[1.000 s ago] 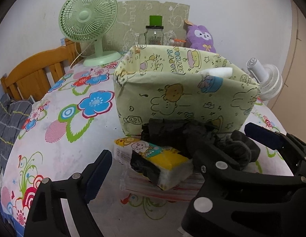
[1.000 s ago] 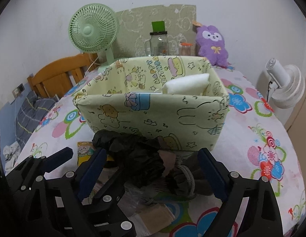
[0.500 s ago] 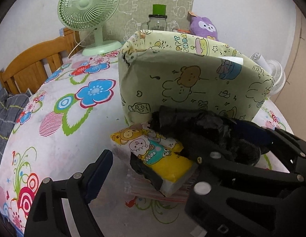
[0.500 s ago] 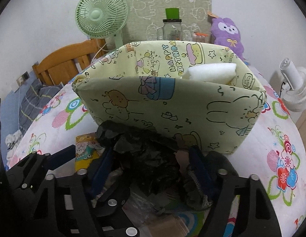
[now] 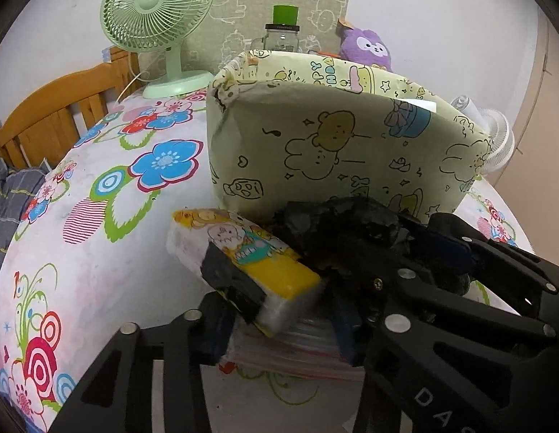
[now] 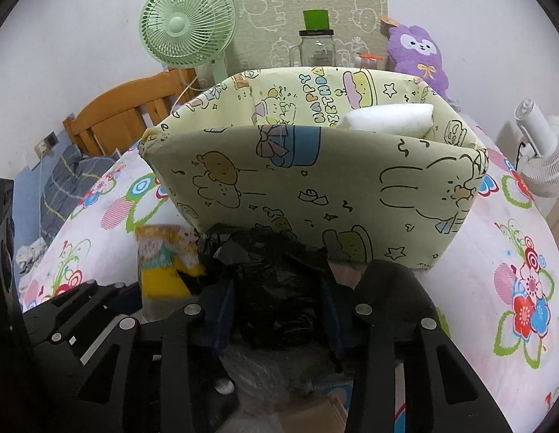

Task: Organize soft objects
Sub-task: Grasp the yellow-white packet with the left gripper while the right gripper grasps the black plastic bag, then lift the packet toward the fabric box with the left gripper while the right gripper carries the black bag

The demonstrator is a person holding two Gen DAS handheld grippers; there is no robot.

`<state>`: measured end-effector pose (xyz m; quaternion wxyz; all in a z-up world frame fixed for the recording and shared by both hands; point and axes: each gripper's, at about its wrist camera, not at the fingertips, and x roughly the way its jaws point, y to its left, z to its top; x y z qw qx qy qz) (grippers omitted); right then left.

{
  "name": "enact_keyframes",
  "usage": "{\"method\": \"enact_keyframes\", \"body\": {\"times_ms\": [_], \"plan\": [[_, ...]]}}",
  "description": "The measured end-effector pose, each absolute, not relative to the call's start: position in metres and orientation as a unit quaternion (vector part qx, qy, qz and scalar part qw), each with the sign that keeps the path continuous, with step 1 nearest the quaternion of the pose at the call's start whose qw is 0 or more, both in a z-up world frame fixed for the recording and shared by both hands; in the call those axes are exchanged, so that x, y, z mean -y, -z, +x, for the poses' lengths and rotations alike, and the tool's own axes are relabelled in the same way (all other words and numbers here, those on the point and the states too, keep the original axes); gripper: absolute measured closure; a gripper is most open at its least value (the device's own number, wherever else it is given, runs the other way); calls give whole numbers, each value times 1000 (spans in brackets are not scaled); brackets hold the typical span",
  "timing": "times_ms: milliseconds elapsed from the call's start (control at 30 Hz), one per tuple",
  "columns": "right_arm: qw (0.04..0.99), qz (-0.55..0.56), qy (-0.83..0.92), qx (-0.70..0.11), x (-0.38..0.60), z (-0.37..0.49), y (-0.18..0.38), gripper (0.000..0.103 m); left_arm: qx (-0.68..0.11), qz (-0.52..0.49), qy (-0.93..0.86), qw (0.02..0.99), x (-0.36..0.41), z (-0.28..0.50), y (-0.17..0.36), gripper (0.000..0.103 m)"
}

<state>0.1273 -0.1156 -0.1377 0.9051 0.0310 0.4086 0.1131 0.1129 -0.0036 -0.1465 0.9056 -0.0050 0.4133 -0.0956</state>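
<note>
A yellow tissue pack [image 5: 257, 259] lies tilted on a stack of clear zip bags [image 5: 290, 350], in front of the pale green cartoon-print fabric bin [image 5: 333, 137]. My left gripper [image 5: 279, 324] is closing, and its pads press in on the pack and the bag stack from both sides. To its right lies a crumpled black plastic bag [image 6: 275, 288]. My right gripper [image 6: 275, 310] is closing as well, with both pads squeezing that bag. The same bag [image 5: 344, 223] also shows in the left wrist view. A white soft roll [image 6: 387, 121] rests inside the bin [image 6: 315, 195].
Behind the bin stand a green desk fan [image 5: 160, 18], a glass jar with a green lid [image 6: 315, 43] and a purple plush [image 6: 418, 54]. A white fan [image 6: 546, 155] is at the right edge. A wooden chair back [image 5: 52, 119] is at the left. The tablecloth [image 5: 99, 234] is flowered.
Both grippers have gone from wide open to closed in. The right one now squeezes the black bag. The tissue pack has tilted and shifted up-left between the left fingers.
</note>
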Motion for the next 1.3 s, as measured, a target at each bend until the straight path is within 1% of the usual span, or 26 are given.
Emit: {"method": "enact_keyframes", "body": {"times_ms": [167,433,767,1300], "plan": [[905,35,-111,-409,117,125,136,59,-408,-4,97,908,4,110,144,71],[910,37,-110,-399,119,117,130,59,-393,-1,92,915,4,104,135,80],[916,39,-107,-385,121,106,118,59,-376,2,88,922,6,93,125,85],[929,53,-97,-353,133,81,89,59,-344,6,91,934,14,69,95,88]]}}
